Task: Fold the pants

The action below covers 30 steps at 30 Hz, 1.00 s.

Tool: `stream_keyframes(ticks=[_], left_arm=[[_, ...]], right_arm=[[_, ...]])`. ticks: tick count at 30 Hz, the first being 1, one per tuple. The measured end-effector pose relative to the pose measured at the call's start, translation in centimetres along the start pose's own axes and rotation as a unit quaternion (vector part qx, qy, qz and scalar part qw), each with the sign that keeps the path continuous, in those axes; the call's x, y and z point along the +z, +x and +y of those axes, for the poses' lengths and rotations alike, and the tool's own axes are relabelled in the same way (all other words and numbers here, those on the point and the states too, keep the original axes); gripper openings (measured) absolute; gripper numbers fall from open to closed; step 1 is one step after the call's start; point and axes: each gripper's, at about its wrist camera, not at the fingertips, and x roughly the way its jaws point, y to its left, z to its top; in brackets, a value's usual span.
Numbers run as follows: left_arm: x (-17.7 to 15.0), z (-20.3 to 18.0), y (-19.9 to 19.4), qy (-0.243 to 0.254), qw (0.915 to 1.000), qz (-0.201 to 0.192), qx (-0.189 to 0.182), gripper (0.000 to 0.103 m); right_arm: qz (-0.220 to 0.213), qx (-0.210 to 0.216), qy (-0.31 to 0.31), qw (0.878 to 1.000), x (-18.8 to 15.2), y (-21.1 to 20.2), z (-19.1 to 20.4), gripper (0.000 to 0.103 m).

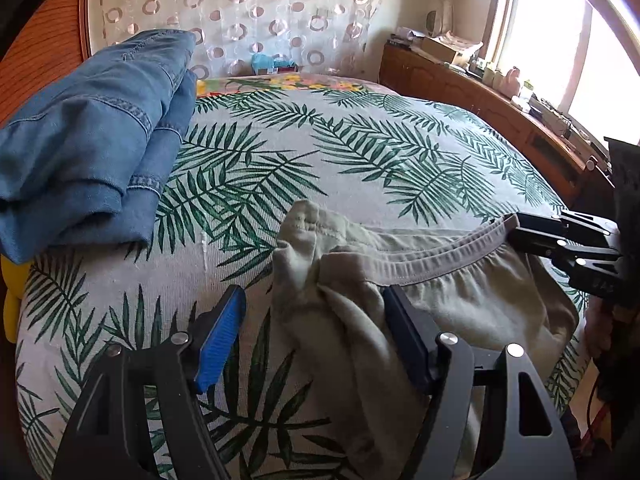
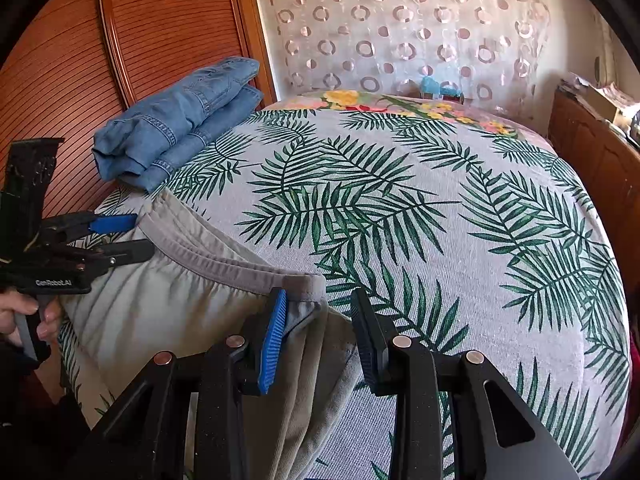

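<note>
Beige pants (image 1: 460,300) with a grey elastic waistband (image 2: 224,264) lie at the near edge of the bed, waistband away from me. My left gripper (image 1: 312,312) is open, its fingers either side of the bunched left corner of the waistband. It shows from the side in the right wrist view (image 2: 136,236). My right gripper (image 2: 320,320) is open around the right corner of the waistband. In the left wrist view it (image 1: 516,228) sits at the waistband's right end.
Folded blue jeans (image 1: 92,140) lie at the bed's far left, also in the right wrist view (image 2: 176,120). The bedspread (image 2: 440,200) has a palm-leaf print. A wooden cabinet (image 1: 480,100) with clutter runs along the right. A wooden panel (image 2: 160,20) stands left.
</note>
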Motion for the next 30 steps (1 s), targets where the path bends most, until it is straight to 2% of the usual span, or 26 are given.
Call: stream_keyframes(ticks=[3,7,9,18,30], left_arm=[[0.0,-0.1,0.0,0.001,1.0,-0.001,0.0,0.072],[0.0,-0.1,0.0,0.004,1.0,-0.002,-0.004,0.075],[-0.1,-0.1,0.0,0.006,1.0,-0.002,-0.003,0.075],[-0.1,-0.1,0.0,0.004,1.0,-0.004,-0.004,0.075],[-0.2,-0.1,-0.1,0.004,1.0,-0.004,-0.004,0.075]], right_arm=[[0.005,0.0,0.003,1.0,0.0,0.1,-0.1,0.036],[0.012,-0.012,0.009,1.0,0.1,0.0,-0.2,0.05],[0.015,-0.022,0.007,1.0,0.0,-0.1,-0.2,0.053],[0.029,-0.033,0.001,0.999,-1.0,-1.8,0.6,0.053],[0.032,-0.039,0.004,0.999,-1.1,-0.9,0.8,0.058]])
